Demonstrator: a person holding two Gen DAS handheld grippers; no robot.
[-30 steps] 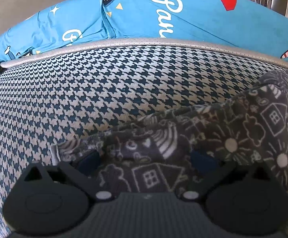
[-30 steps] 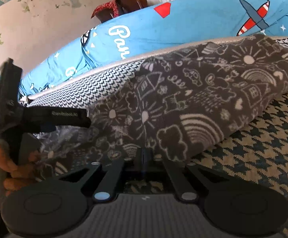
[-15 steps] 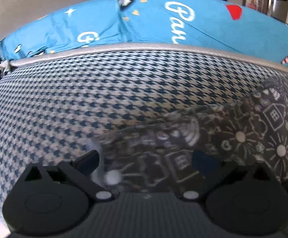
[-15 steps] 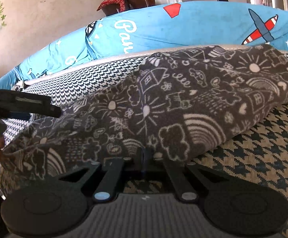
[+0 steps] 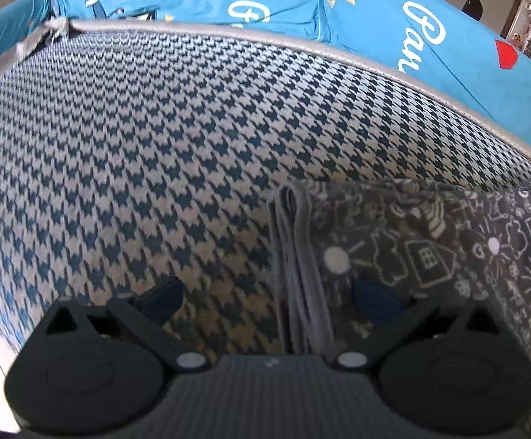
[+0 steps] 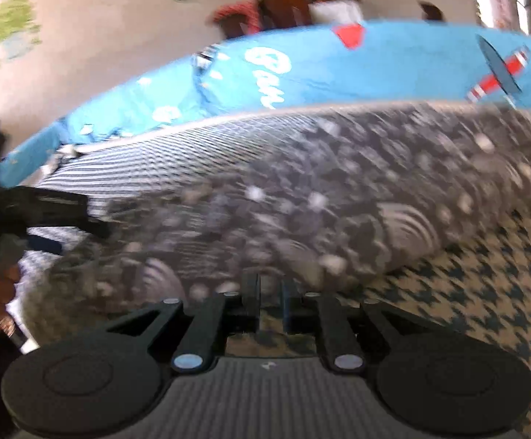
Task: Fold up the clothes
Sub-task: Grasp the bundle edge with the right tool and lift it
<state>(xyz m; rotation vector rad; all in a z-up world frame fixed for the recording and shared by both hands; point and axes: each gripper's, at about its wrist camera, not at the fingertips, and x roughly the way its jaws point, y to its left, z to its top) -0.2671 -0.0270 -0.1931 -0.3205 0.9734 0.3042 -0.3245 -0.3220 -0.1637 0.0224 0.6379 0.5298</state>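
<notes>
Lying between parted left fingers [image 5: 373,298]: garment [image 5: 426,252]

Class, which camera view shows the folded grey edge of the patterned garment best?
The left wrist view: the garment's layered grey edge lies sharp between the open left gripper's fingers. The right wrist view shows the garment motion-blurred, that edge indistinct.

Bright daylight, heavy fisheye bending at the rims, left view sharp, right view smeared by motion blur
</notes>
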